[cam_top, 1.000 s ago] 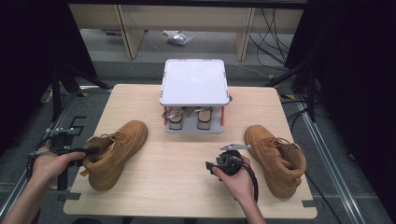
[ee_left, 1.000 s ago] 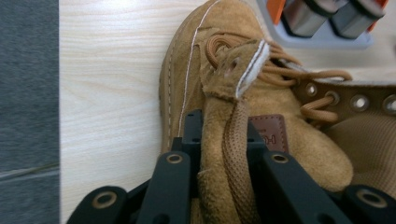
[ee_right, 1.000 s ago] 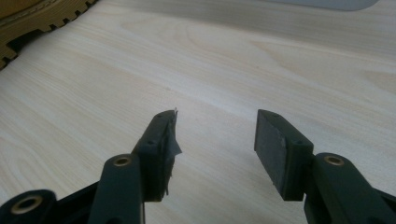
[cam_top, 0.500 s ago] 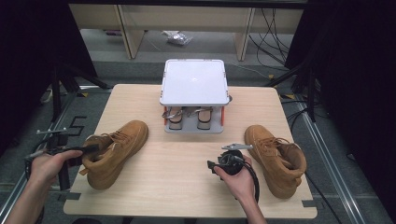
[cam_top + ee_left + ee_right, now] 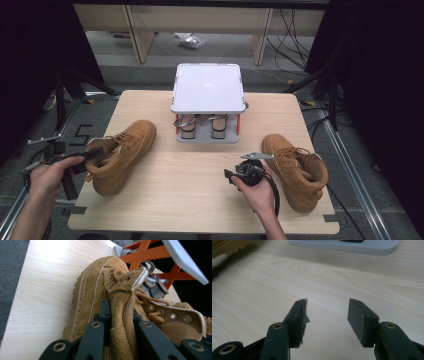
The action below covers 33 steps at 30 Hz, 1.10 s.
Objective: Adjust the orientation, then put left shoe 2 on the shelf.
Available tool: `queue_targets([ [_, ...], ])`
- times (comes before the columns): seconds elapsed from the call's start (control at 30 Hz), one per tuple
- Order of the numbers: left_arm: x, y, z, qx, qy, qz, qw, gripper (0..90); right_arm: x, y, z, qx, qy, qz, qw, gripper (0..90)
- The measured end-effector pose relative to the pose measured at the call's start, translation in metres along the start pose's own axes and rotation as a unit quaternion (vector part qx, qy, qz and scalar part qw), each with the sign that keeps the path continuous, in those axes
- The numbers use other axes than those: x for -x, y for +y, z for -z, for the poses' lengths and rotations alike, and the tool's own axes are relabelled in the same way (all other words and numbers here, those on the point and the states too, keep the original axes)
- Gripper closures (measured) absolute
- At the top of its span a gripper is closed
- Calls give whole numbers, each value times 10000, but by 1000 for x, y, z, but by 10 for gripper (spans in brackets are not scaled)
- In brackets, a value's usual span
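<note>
A light wooden table (image 5: 200, 200) carries a small grey-topped rack with orange struts (image 5: 208, 89) at its far middle edge and a tan suede lace-up boot (image 5: 295, 167) at its right end.

1. In the left gripper view, the left boot (image 5: 100, 290) has its heel and lower shaft hidden behind the left hand-held gripper (image 5: 120, 322), whose jaws are cut off by the bottom edge.
2. The pads are hidden by the boot's collar flap; it sits pinched between the jaws.
3. In the high view, the white-topped stand (image 5: 208, 87) hides all but the front ends of the things on its lower shelf; what they are is too small to tell.
4. In the right gripper view, the right hand-held gripper (image 5: 327, 315) is cut off below, and the stand's base (image 5: 344, 246) by the top edge.
5. A tan sole (image 5: 227, 246) shows partly at the top left corner.
</note>
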State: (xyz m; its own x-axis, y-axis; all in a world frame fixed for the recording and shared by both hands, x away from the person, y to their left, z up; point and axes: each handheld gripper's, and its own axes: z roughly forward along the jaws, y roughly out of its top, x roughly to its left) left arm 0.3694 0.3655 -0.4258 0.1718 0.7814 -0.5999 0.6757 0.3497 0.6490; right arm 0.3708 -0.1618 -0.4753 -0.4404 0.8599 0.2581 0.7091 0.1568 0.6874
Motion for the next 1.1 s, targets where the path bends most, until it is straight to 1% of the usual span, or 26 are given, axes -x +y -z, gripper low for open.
queue_targets([
  [0.03,2,1,0,28,16,49,10000,807,0,0,2,-20,47,-11,10000,501],
  [0.07,3,2,-2,70,-10,10,10000,807,0,0,2,-7,47,-6,10000,502],
  [0.1,5,3,-3,75,-7,48,10000,807,0,0,2,17,66,-29,10000,501],
  [0.13,5,5,-4,116,-22,48,9999,807,0,0,2,0,78,-39,10000,501],
  [0.17,6,7,-5,107,-9,36,9999,807,1,0,2,12,91,-27,10000,501],
  [0.2,7,8,-6,161,-42,104,9998,807,1,-1,2,9,97,-19,10000,501],
  [0.23,7,9,-7,211,-75,102,9997,808,3,-1,2,20,72,24,10000,501],
  [0.27,8,10,-8,236,-79,125,9996,807,4,-1,2,46,124,10,9999,501],
  [0.3,9,11,-9,293,-92,165,9994,808,4,0,3,41,36,-34,10000,501],
  [0.33,10,11,-9,289,-63,176,9994,808,5,0,4,50,65,-4,10000,501],
  [0.4,10,12,-11,398,-121,247,9988,807,4,0,4,50,23,-118,9999,501],
  [0.43,11,13,-12,434,-120,267,9986,807,6,0,5,68,69,-58,9999,501],
  [0.5,12,13,-13,461,-110,262,9985,807,6,0,5,101,-12,-57,9999,501],
  [0.53,13,13,-13,505,-127,257,9983,807,7,0,5,136,19,-28,9999,501],
  [0.6,13,13,-15,551,-155,261,9980,807,7,1,7,109,-18,-71,9999,501],
  [0.63,14,13,-15,554,-166,252,9980,807,7,1,7,159,-41,-35,9999,501],
  [0.7,15,13,-16,603,-192,256,9977,806,6,2,9,143,-96,-40,9998,501],
  [0.8,17,13,-18,655,-218,314,9971,807,7,3,8,173,-49,-60,9998,501],
  [0.83,17,14,-18,651,-223,308,9972,807,7,2,8,182,11,-68,9998,502],
  [0.87,18,15,-19,678,-218,302,9970,807,8,2,8,174,-15,-55,9998,502],
  [0.93,20,16,-20,699,-200,291,9969,806,9,1,9,168,11,-87,9998,502],
  [1.0,21,18,-21,718,-202,292,9968,806,9,1,9,165,-81,-84,9998,502],
  [1.03,21,18,-22,738,-208,302,9966,806,9,2,9,151,-24,-70,9999,502],
  [1.07,21,19,-22,745,-224,309,9965,806,10,2,8,195,7,-63,9998,502],
  [1.1,22,20,-23,763,-237,320,9963,806,7,3,10,163,-9,-272,9995,502],
])
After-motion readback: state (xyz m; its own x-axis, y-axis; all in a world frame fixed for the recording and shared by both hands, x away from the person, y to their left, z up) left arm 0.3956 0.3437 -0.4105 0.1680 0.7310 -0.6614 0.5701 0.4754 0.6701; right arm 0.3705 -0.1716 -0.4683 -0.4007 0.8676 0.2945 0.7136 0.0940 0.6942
